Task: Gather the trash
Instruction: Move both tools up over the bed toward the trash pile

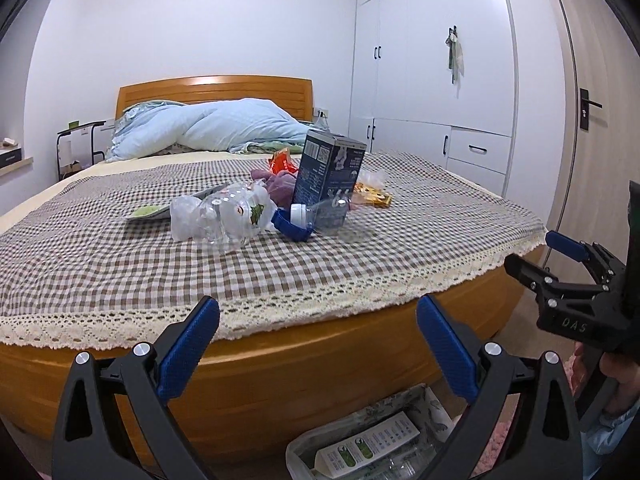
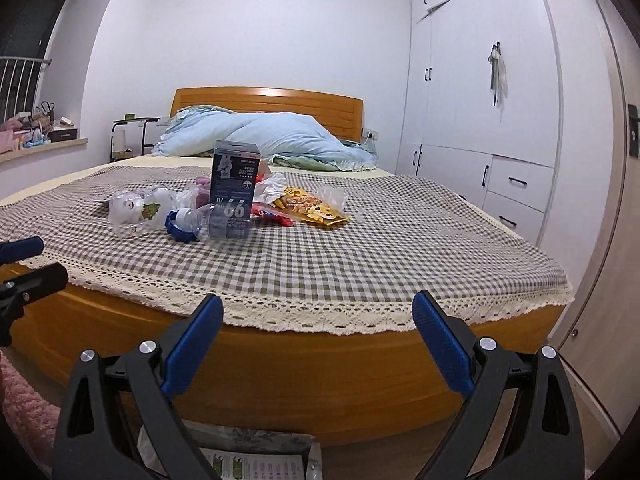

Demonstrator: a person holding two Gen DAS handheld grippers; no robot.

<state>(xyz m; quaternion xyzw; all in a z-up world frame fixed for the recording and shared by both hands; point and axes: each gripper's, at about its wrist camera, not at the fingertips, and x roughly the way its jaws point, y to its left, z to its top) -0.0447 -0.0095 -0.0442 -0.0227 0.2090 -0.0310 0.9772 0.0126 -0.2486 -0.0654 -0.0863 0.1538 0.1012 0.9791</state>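
Checked brown-and-cream cloth point(image 1: 280, 264) with a lace edge covers the wooden bed point(image 1: 280, 384) in the left wrist view, and the trash lies in a cluster near the middle of it. A dark blue carton point(image 1: 330, 174) stands upright there. Just in front of it a clear bottle point(image 1: 320, 210) with a white cap lies on its side, its neck on a blue ring-shaped piece point(image 1: 292, 228). To the left lies a crushed clear plastic bottle point(image 1: 224, 214), with a flat green-and-white wrapper point(image 1: 150, 212) behind it. A purple crumpled item point(image 1: 280, 188) and an orange-red packet point(image 1: 282, 160) lie behind the carton, and a yellow snack bag point(image 1: 372, 196) to its right. The left gripper point(image 1: 318, 344) hangs over the foot of the bed with its blue pads spread wide and nothing between them. Below it on the floor sits a clear bag point(image 1: 360, 448) with cartons already in it. At the right edge the right gripper point(image 1: 576, 256) is held by a hand point(image 1: 620, 380).

From the right wrist view, the same heap shows on the cloth point(image 2: 360, 264): the carton point(image 2: 234, 174) upright, the capped bottle point(image 2: 220, 218) lying before it, the crushed bottle point(image 2: 138, 210) to the left, the yellow bag point(image 2: 316, 210) to the right beside a crumpled clear wrapper point(image 2: 332, 196). The right gripper point(image 2: 318, 340) is likewise spread wide and empty, well short of the trash. The left gripper's tip point(image 2: 24, 264) shows at the left edge.
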